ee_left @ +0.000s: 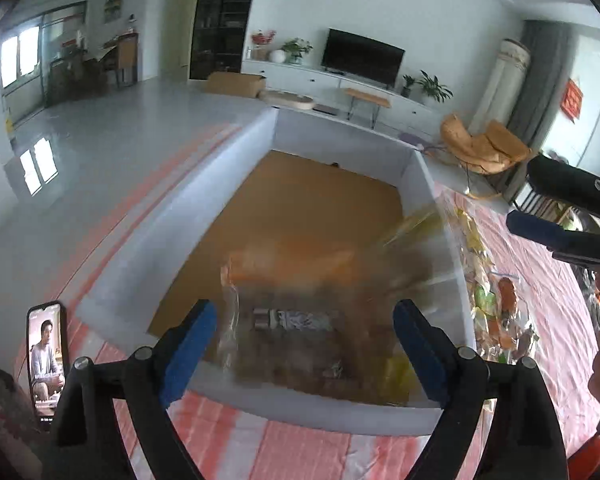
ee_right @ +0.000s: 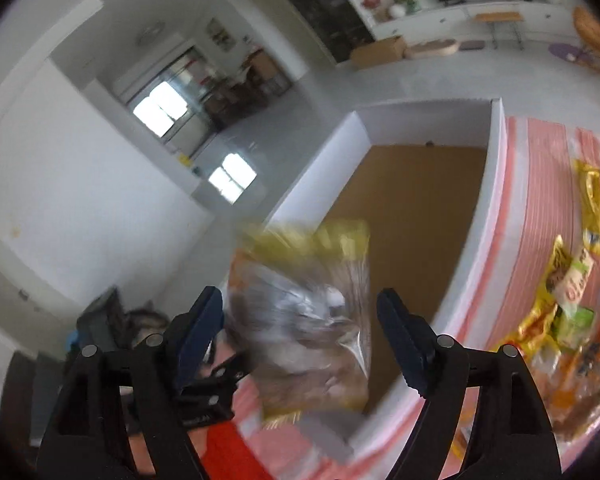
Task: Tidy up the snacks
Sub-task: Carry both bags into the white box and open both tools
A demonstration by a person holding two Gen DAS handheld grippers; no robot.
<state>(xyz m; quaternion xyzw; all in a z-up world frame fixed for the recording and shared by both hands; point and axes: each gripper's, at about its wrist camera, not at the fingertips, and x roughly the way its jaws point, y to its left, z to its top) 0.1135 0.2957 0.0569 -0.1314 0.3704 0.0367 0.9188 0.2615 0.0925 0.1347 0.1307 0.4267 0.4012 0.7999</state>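
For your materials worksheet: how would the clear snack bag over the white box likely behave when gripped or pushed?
The snack bag is probably floppy: its clear film looks crinkled. Likely light, holding small loose pieces. Its glossy plastic may slip from the wide-open right gripper.

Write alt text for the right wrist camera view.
A blurred clear snack bag with a yellow top sits between the open right gripper fingers, over the near corner of a white-walled box. More snack packets lie to the right on a pink striped cloth.
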